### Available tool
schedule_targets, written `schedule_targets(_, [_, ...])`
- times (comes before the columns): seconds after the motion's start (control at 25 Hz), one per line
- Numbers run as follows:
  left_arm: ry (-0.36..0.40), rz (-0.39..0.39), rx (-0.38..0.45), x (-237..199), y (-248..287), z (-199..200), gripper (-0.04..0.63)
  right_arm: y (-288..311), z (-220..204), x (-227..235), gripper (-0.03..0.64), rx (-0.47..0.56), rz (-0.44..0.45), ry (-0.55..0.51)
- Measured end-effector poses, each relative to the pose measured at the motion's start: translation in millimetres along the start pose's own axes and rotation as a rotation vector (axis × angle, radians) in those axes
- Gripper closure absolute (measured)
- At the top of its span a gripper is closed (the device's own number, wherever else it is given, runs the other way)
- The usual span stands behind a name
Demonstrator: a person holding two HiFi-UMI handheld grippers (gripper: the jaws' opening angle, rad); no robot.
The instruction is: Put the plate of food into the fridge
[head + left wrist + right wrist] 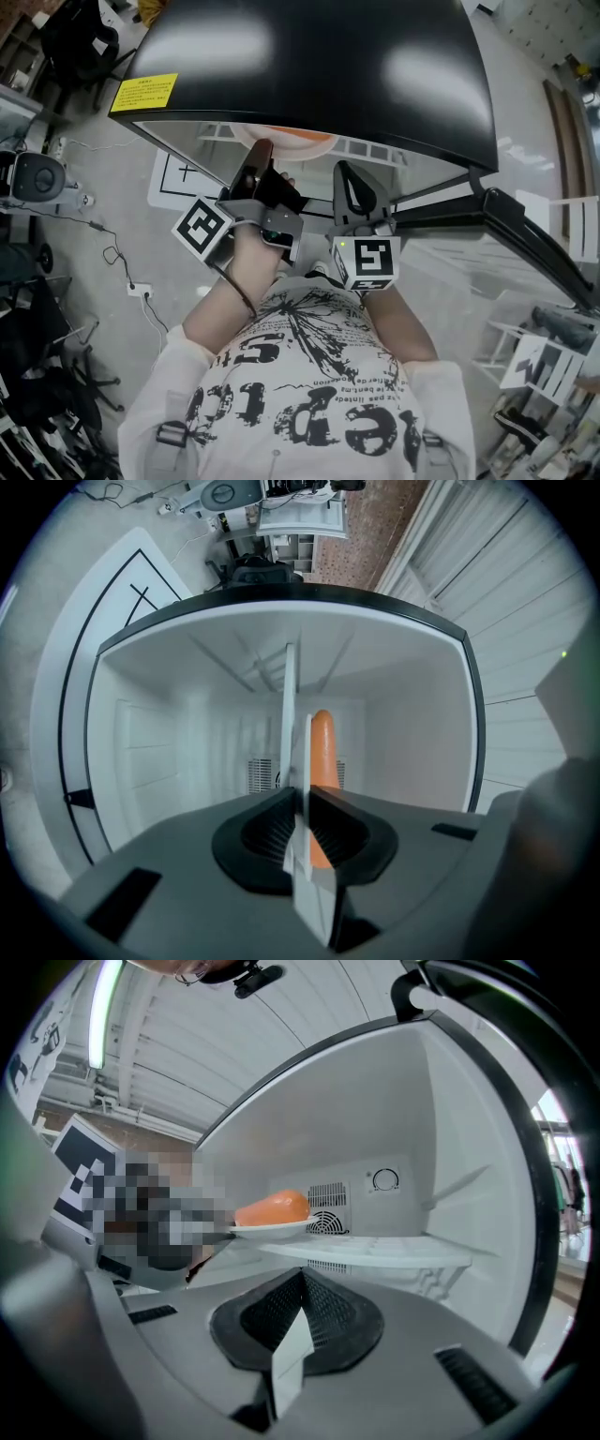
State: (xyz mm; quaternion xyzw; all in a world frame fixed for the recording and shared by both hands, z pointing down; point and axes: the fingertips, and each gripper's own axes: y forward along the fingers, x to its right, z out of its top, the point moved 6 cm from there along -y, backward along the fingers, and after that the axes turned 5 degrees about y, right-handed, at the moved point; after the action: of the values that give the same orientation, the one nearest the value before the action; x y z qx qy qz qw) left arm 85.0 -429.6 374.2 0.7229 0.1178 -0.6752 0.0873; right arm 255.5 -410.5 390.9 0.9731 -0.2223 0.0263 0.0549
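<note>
My left gripper [302, 803] is pinched tight on the rim of the plate [270, 1229]. The plate, with the orange food [272, 1208] on it, is already inside the open fridge [450, 1129] — at the front edge of the white shelf [375, 1252]. I cannot tell whether it rests there. My right gripper [302, 1279] is closed on nothing, beside it. What is left, I judge — set the plate down, let go, back out.

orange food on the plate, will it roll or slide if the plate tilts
The orange food looks rounded and smooth and seems loose on the plate, so it would probably roll if tilted. The left gripper pinches only the rim, so the plate may tip.
</note>
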Motion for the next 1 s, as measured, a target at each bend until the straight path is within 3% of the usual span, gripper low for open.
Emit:
schedule_targets(0.12, [0.012,0.000,0.005,3.4,1.1,-0.5,0.551,3.1,-1.0,0.7,0.615,-0.004,-0.002,0.009])
schedule_targets(0.4, [-0.039,-0.039,-0.006,-0.5,-1.4,-0.4,0.545,8.0,-3.8,-6.7,0.615,-0.010,0.016,0.012])
schedule_targets(0.56, [-0.019,-0.064,-0.010,0.4,-1.0,-0.3,0.536,9.5,-5.2,-11.0,0.615,-0.012,0.019,0.013])
schedule_targets(0.64, [0.006,-0.119,-0.010,8.6,-0.6,-0.7,0.467,9.2,-5.4,-11.8,0.617,-0.014,0.015,0.014])
schedule_targets(0.76, [0.028,-0.227,-0.012,24.1,-2.0,0.0,0.234,7.2,-6.1,-13.1,0.615,-0.016,0.005,0.021])
schedule_targets(0.84, [0.021,-0.235,-0.021,23.2,-4.3,2.8,0.209,5.1,-6.7,-14.3,0.617,-0.017,-0.002,0.025])
schedule_targets(1.0, [-0.068,-0.172,-0.018,2.4,-13.8,9.2,0.209,-0.1,-7.1,-20.6,0.617,-0.018,-0.017,0.026])
